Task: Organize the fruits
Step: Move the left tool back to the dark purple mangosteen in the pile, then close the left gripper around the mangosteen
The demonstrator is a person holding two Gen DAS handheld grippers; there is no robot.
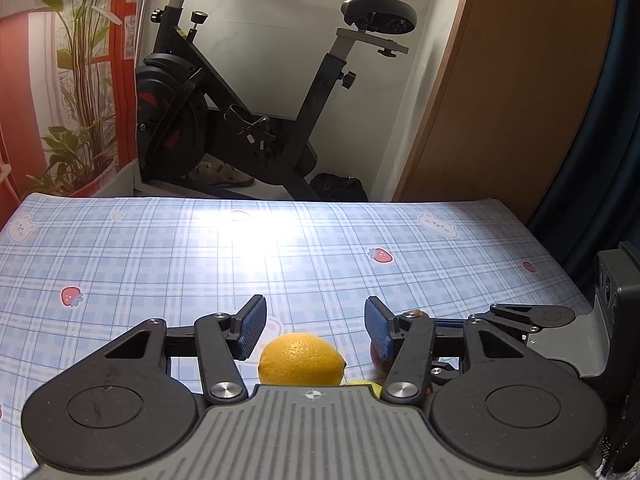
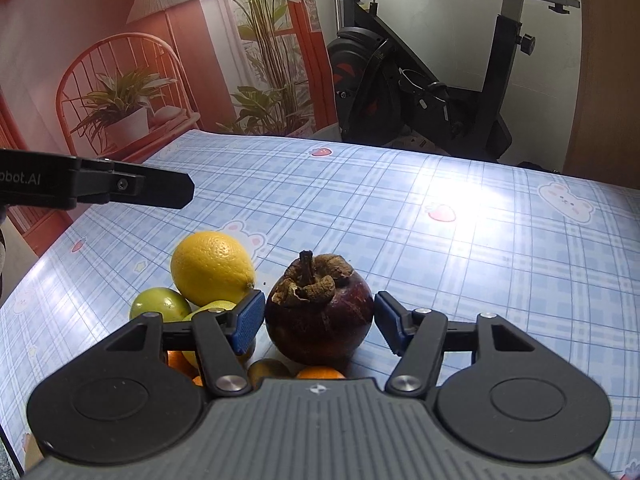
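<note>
A table (image 2: 440, 208) under a blue plaid cloth printed with bears and strawberries is filling both views, with a black exercise bike (image 1: 240, 92) standing behind its far edge. The left gripper (image 1: 315, 326) is hanging over the cloth with its blue-padded jaws standing apart and nothing between them; the lemon (image 1: 301, 358) is lying below and nearer the camera than the pads, roughly centred under the gap, and not touched by either pad. In the right wrist view that lemon (image 2: 212, 269) is sitting at the far left of a small cluster of fruit, with a green fruit (image 2: 159, 304) just beside it on the left and orange fruits (image 2: 320, 373) showing partly under the gripper body. The right gripper (image 2: 319, 322) is straddling a dark purple mangosteen (image 2: 320, 316), which is standing upright on the cloth, dried stem cap up, squarely between the jaws; whether the pads are pressing on it or only flanking it closely cannot be told.
</note>
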